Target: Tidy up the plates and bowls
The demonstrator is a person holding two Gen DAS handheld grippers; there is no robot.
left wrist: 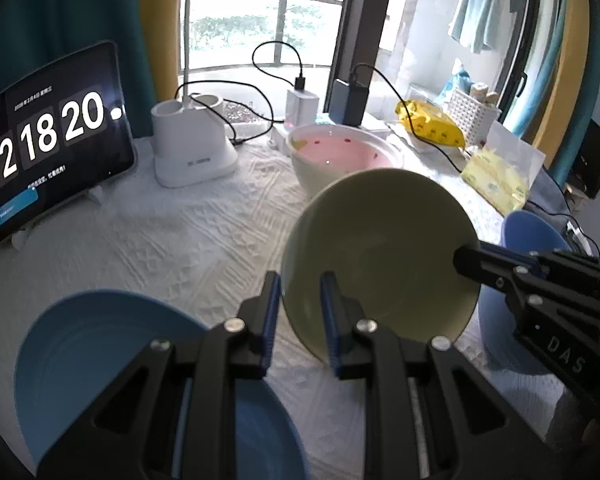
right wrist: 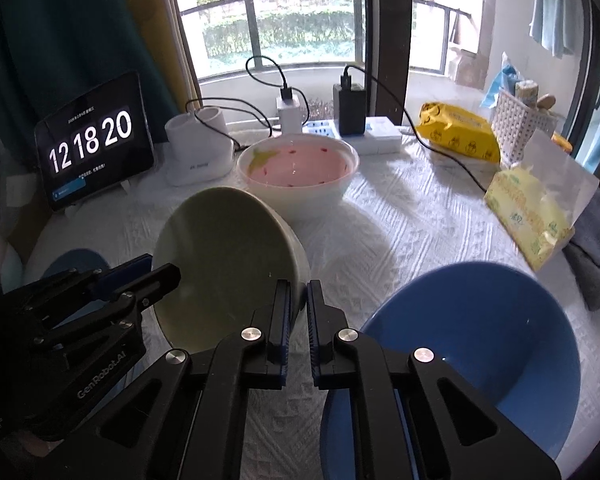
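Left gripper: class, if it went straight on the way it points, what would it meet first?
The left gripper already pinches the green bowl by its rim, so the bowl's wall comes first. Beyond it, probably the pink bowl, though depth is unclear.

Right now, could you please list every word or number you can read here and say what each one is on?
"12 18 20": tablet screen, large clock digits.
"GenRobot.AI": body of the left gripper.
"DAS": body of the right gripper.
Too small or blurred: the tablet's small lines, the white stand, the yellow packets.
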